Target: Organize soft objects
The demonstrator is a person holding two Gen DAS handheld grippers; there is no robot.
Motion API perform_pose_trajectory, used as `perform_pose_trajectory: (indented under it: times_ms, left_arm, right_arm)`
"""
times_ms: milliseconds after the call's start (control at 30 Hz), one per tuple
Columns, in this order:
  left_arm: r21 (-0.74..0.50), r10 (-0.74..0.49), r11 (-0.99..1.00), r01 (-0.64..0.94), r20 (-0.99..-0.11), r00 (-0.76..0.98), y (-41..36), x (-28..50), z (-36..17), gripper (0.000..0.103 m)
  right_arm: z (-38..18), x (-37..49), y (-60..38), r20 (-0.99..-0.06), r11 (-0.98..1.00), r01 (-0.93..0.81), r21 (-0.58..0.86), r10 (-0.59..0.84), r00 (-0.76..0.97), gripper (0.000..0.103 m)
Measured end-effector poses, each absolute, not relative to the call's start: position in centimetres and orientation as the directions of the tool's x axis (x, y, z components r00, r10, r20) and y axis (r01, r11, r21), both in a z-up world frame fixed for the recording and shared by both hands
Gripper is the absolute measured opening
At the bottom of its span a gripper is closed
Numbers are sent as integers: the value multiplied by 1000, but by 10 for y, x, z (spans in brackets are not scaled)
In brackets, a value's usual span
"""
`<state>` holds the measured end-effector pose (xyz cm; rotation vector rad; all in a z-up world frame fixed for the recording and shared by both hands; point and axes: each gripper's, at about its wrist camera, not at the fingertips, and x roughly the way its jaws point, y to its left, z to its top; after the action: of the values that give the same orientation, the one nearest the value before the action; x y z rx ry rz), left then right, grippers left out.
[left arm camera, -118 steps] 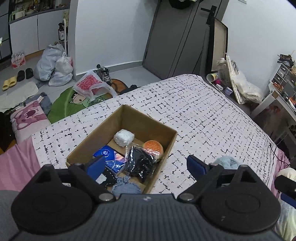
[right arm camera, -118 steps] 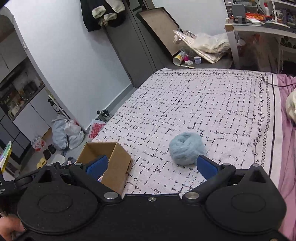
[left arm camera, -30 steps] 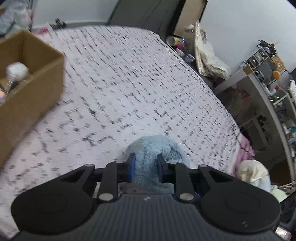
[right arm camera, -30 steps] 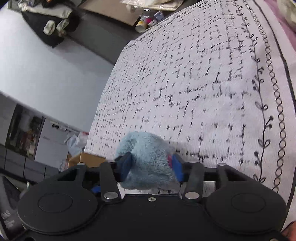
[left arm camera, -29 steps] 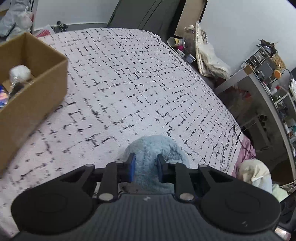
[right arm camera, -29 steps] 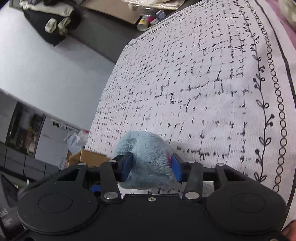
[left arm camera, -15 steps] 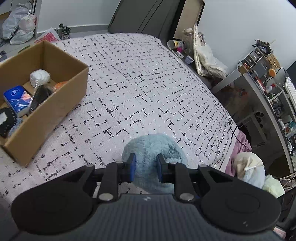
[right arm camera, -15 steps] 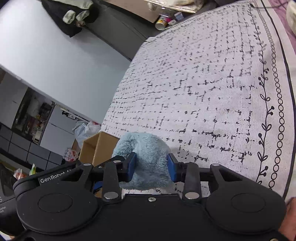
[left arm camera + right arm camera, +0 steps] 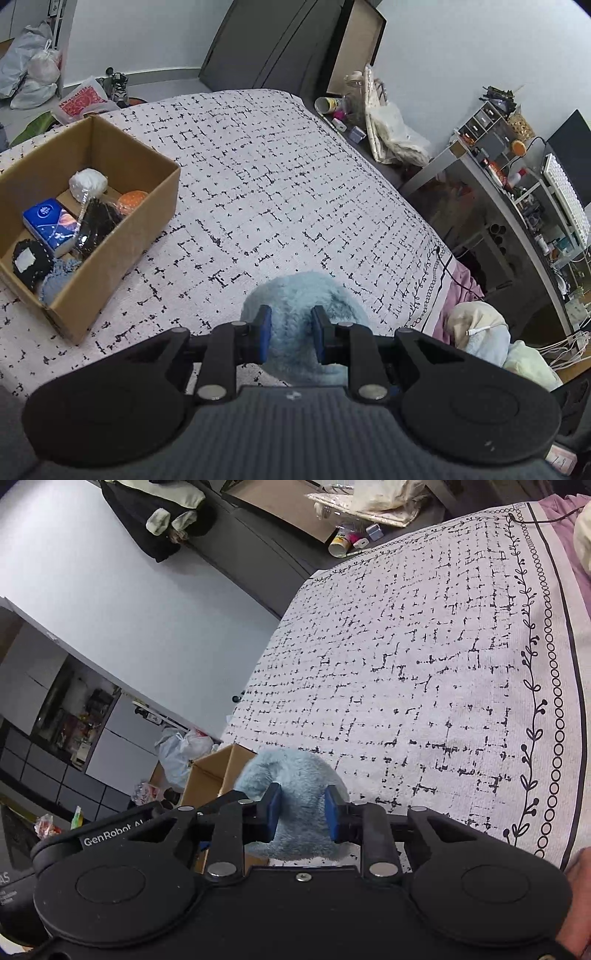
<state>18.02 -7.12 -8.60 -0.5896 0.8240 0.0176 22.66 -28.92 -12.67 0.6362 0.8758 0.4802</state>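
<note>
Blue pads on the left gripper [image 9: 290,334] pinch a fluffy pale-blue ball [image 9: 306,295], pressing dents into its pile. The right gripper [image 9: 301,814] clamps the same ball [image 9: 291,775] from its own side; its jaws have just been closing, and the fluff bulges up between and above them. With both of the 2 tools on it, the ball hangs above the bedspread [image 9: 277,192], a white cover printed with a broken black grid and edged with a chain-and-leaf border.

To the left of the ball in the left wrist view, a cardboard box [image 9: 122,236] sits on the bedspread, well apart from the ball. Inside it lie a white ball [image 9: 88,182], an orange ball [image 9: 133,198], a blue packet [image 9: 50,225], a black bundle in clear wrap [image 9: 96,225] and 2 more soft pieces, 1 black and 1 blue. In the right wrist view a corner of the box [image 9: 218,775] shows just behind the ball. A desk [image 9: 524,206] crowded with small items stands beyond the bed's right side.
</note>
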Motion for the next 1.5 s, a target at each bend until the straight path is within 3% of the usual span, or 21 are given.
perform_pose_trajectory:
  times_ms: [67, 233, 467, 533, 600, 667, 833, 967, 1233, 1300, 1500]
  left_arm:
    - [-499, -216, 834, -234, -687, 694, -66, 178, -84, 17]
    - [-540, -265, 817, -203, -664, 699, -61, 176, -80, 12]
    - [-507, -220, 822, -260, -704, 675, -41, 173, -88, 15]
    - [-481, -191, 826, -293, -729, 658, -34, 173, -93, 16]
    - [-470, -178, 822, -320, -747, 640, -26, 172, -100, 18]
    - [-457, -163, 816, -354, -769, 618, -18, 171, -105, 27]
    - [-444, -150, 811, -381, -787, 598, -4, 168, -114, 35]
    - [-438, -162, 811, -388, -806, 570, -2, 169, -123, 42]
    - [-443, -195, 793, -419, -835, 514, 1, 170, -150, 46]
    - [-451, -212, 789, -418, -838, 503, 0, 171, -157, 46]
    - [-501, -271, 752, -429, -828, 491, 2, 172, -165, 40]
  right_arm:
    - [-123, 225, -287, -545, 718, -143, 681, 628, 556, 6]
    - [-115, 221, -274, -530, 705, -169, 689, 649, 546, 6]
    - [-126, 220, -275, -565, 728, -108, 677, 608, 557, 10]
    - [-133, 221, -277, -579, 724, -74, 686, 605, 547, 17]
    - [-138, 221, -276, -582, 721, -65, 690, 605, 543, 34]
    - [-143, 221, -271, -586, 717, -60, 695, 612, 531, 43]
    - [-156, 222, -252, -607, 716, -68, 695, 634, 478, 46]
    - [-167, 221, -242, -632, 716, -48, 697, 644, 431, 56]
    - [-200, 216, -230, -688, 707, 69, 703, 653, 316, 55]
    - [-208, 215, -224, -689, 700, 83, 709, 663, 292, 38]
    - [-202, 214, -216, -664, 689, 50, 723, 673, 326, 24]
